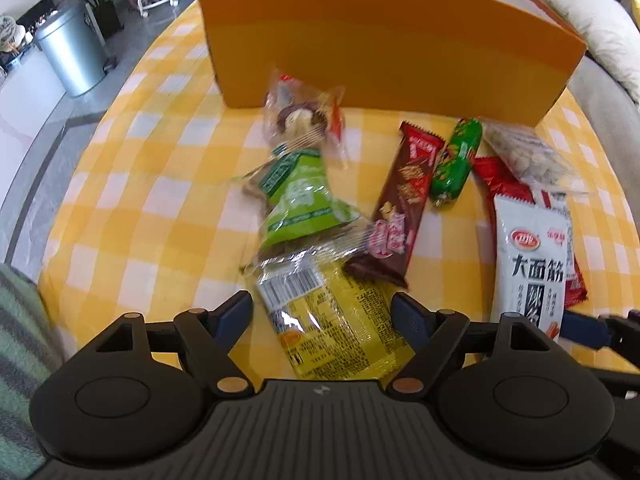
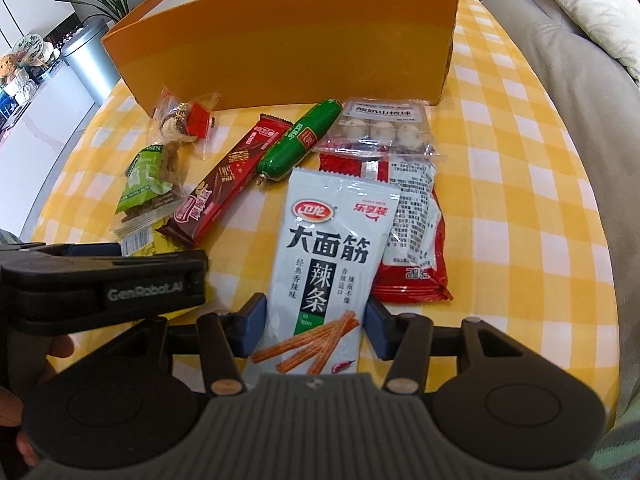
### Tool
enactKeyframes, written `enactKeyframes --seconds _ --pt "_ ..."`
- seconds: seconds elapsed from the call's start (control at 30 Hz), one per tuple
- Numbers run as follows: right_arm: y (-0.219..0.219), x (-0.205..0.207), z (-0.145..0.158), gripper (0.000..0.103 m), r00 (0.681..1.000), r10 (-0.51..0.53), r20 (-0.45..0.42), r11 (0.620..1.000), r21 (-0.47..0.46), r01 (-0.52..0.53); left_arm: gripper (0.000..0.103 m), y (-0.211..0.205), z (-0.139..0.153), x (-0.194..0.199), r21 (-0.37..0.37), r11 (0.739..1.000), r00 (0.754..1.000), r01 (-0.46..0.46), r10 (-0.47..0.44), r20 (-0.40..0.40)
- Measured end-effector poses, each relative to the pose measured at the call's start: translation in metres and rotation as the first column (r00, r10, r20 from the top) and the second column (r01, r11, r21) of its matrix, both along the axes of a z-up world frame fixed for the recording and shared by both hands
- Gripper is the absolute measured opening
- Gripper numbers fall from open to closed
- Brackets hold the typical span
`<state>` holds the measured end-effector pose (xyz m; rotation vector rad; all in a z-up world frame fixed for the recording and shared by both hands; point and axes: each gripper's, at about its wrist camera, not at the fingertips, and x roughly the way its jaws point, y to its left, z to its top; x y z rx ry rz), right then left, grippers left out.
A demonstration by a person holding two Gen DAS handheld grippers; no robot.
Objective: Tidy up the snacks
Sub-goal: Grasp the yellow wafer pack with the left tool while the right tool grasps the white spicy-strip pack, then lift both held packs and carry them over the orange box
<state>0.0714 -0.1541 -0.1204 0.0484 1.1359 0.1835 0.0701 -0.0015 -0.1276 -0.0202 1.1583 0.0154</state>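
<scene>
**Snacks out, box waiting**

Left gripper [image 1: 322, 314] spread wide over the yellow packet [image 1: 336, 328], pads not touching it. Right gripper [image 2: 314, 326] pinching the white packet [image 2: 332, 256]. Other snacks lie on the checked cloth [image 1: 132, 216] w/ the orange box [image 2: 288, 48] behind.

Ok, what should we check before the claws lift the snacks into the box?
1. Left claw open around yellow packet: ok, pads not yet touching.
2. Right claw pads on white packet: ok, they meet its sides.
3. White packet free of other snacks: not ok, it overlaps the red packet.
4. Box open on top: ok.
5. Room inside box: cannot tell.
</scene>
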Motion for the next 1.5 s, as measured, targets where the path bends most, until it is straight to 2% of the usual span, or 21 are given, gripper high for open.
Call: enactKeyframes --seconds 0.03,0.1,0.2,0.4,0.47,0.6,0.7,0.83,1.17,1.23,1.33,1.47,1.5 --pt "0.000 0.000 0.000 0.051 1.000 0.002 0.000 1.000 -0.002 -0.002 0.087 0.003 0.001 -0.002 -0.009 1.000 1.000 0.001 -0.001 -0.008" --pt "0.001 0.000 0.000 0.051 1.000 0.012 -0.001 1.000 -0.008 -0.012 0.074 0.008 0.003 -0.005 -0.013 1.000 0.999 0.019 -0.019 -0.026" --pt "0.002 -0.001 0.001 0.051 1.000 0.024 -0.009 1.000 0.003 -0.024 0.066 0.018 0.004 -0.010 -0.055 0.997 0.997 0.051 -0.054 -0.054" --pt "0.003 -0.004 0.001 0.051 0.999 0.045 -0.031 0.999 -0.010 -0.045 0.064 0.027 0.005 -0.015 -0.175 0.977 0.986 0.118 -0.136 -0.096" --pt "0.002 -0.004 0.002 0.051 0.998 0.042 -0.037 0.999 -0.008 -0.043 0.068 0.027 0.005 -0.015 -0.162 0.981 0.988 0.104 -0.121 -0.099" --pt "0.002 -0.004 0.002 0.051 0.998 0.041 -0.037 0.999 -0.011 -0.041 0.083 0.021 0.005 -0.013 -0.121 0.991 0.991 0.056 -0.070 -0.113" --pt "0.006 -0.004 0.003 0.052 0.998 0.052 -0.032 0.998 -0.035 -0.053 0.083 0.018 0.005 -0.012 -0.083 0.996 0.993 -0.005 -0.005 -0.115" --pt "0.009 -0.004 0.002 0.054 0.998 0.060 -0.030 0.997 -0.051 -0.062 0.088 0.022 0.002 -0.007 -0.083 0.991 0.983 -0.109 0.095 -0.155" --pt "0.014 -0.004 0.002 0.056 0.995 0.093 -0.018 0.992 -0.089 -0.094 0.097 0.007 -0.005 -0.005 0.021 0.996 0.986 -0.084 0.087 -0.143" --pt "0.015 -0.005 0.002 0.055 0.995 0.098 -0.014 0.990 -0.097 -0.099 0.096 0.009 -0.005 -0.007 0.013 0.996 0.986 -0.084 0.085 -0.140" --pt "0.017 -0.006 0.002 0.053 0.994 0.108 -0.011 0.989 -0.104 -0.109 0.088 0.010 -0.003 -0.010 0.004 0.997 0.989 -0.077 0.077 -0.129" --pt "0.017 -0.007 0.002 0.050 0.994 0.109 -0.012 0.989 -0.099 -0.110 0.063 0.008 0.004 -0.016 0.005 0.999 0.994 -0.046 0.047 -0.099" --pt "0.015 -0.006 0.003 0.050 0.994 0.104 -0.014 0.990 -0.091 -0.105 0.061 0.007 0.006 -0.018 0.005 0.999 0.995 -0.039 0.039 -0.096"
